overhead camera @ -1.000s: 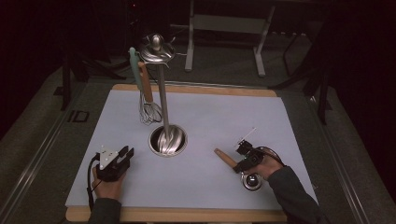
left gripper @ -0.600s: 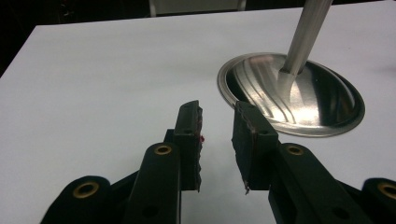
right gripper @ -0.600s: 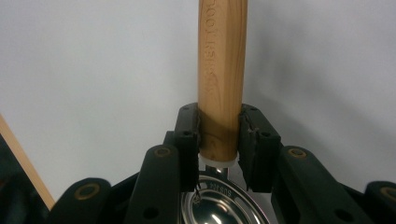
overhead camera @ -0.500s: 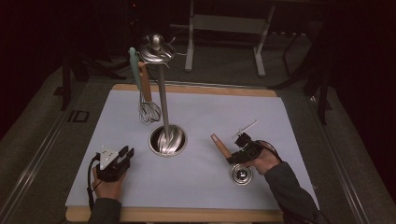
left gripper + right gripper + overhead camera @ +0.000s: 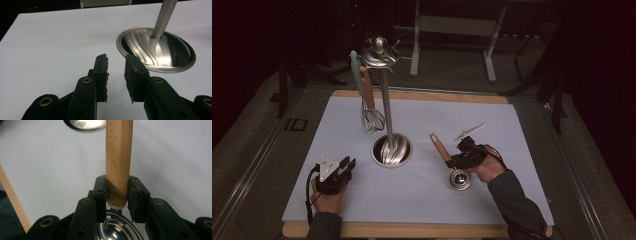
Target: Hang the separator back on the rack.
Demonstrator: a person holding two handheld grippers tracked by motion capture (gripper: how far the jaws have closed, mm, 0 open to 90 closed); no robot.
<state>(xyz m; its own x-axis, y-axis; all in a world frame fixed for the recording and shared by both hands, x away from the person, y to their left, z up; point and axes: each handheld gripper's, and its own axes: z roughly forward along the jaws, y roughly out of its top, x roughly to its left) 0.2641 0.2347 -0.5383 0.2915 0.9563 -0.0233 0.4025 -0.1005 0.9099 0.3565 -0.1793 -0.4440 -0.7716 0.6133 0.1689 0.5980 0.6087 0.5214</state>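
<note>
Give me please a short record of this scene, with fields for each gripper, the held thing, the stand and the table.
left gripper: jaws open, holding nothing, resting low on the table beside the stand's base
right gripper: jaws shut on the wooden handle
held thing: ladle with a wooden handle and a shiny metal bowl, handle tilted up toward the stand
stand: upright metal pole on a round base, a whisk hanging from its top
table: white sheet on a wooden board

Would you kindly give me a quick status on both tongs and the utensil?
Right tongs shut on wooden-handled ladle, bowl low. Left tongs open, empty, beside rack base. Nothing between ladle and utensil rack.
</note>
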